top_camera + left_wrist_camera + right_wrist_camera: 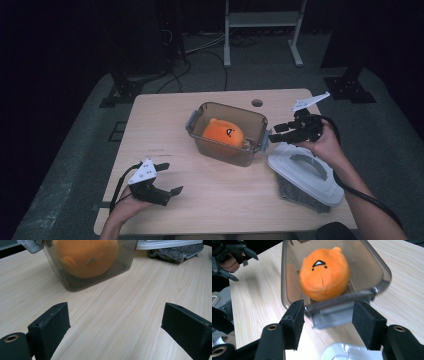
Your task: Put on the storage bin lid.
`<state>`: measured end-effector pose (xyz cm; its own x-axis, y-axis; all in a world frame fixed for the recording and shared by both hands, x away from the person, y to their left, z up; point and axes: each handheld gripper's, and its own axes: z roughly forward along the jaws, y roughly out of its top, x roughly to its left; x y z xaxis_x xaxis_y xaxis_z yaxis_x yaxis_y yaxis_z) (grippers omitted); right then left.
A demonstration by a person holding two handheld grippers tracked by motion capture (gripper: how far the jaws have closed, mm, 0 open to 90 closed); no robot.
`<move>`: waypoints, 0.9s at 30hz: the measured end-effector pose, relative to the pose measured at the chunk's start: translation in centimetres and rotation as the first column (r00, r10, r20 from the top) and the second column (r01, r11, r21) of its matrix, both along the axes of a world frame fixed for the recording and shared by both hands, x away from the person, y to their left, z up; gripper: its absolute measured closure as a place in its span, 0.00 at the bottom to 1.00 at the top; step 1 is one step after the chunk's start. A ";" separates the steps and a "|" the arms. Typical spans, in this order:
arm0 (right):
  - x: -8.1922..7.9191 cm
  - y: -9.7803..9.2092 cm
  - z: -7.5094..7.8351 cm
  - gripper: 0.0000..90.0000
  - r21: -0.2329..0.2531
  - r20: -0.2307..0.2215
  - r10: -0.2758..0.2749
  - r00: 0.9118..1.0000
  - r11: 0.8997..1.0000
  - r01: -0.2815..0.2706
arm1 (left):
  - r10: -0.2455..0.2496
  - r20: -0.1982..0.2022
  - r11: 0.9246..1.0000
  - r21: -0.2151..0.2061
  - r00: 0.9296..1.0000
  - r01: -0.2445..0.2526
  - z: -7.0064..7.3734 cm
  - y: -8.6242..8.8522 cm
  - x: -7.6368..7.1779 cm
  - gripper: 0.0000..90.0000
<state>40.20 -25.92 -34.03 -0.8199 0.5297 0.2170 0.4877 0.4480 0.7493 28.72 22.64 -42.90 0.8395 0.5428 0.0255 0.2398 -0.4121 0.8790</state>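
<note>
Wooden table (165, 125) seen from above, with a smoky clear container (227, 152) at its centre as landmark. Nearest the viewer, well short of the container, the left gripper (168, 178) hovers with jaws spread, holding nothing. Beside the container's right end, a white lid (305, 172) lies on a grey cloth (295, 192). The right gripper (328, 320) has its jaws spread around the grey latch (332, 316) on that end, perhaps brushing it; blur hides contact. Inside sits an orange plush toy (223, 133). Tugging the latch one-handed could drag or tip the unsteadied container. Its far end is cut off in both gripper views.
</note>
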 end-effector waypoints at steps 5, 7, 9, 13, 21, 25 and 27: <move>-0.6 -1.5 -0.7 0.46 0.010 -0.009 -0.025 1.000 1.000 0.025 | 0.001 -0.003 1.000 0.000 1.000 -0.001 -0.1 0.0 0.0 0.08; -0.8 -2.0 -1.0 0.45 0.011 -0.014 -0.033 0.999 0.999 0.034 | 0.003 -0.003 1.000 0.001 1.000 -0.003 -0.1 0.1 0.0 0.08; -1.0 -2.5 -1.4 0.44 0.006 -0.017 -0.044 0.999 0.999 0.044 | 0.004 -0.003 1.000 0.000 1.000 -0.004 -0.1 0.1 0.0 0.08; -1.4 -3.4 -2.2 0.42 0.004 -0.020 -0.061 0.998 0.998 0.061 | 0.004 -0.004 1.000 -0.001 1.000 -0.004 -0.1 0.1 0.0 0.08; -2.0 -5.0 -3.6 0.39 0.003 -0.021 -0.099 0.995 0.995 0.099 | 0.008 0.001 1.000 -0.002 1.000 -0.008 0.0 0.2 -0.1 0.08; -2.2 -5.6 -4.3 0.36 0.005 -0.020 -0.112 0.993 0.994 0.112 | 0.012 0.001 1.000 -0.002 1.000 -0.012 0.0 0.3 -0.1 0.08; -2.4 -6.0 -4.7 0.36 0.001 -0.023 -0.119 0.993 0.993 0.119 | 0.011 0.001 1.000 -0.001 1.000 -0.011 0.0 0.3 -0.2 0.08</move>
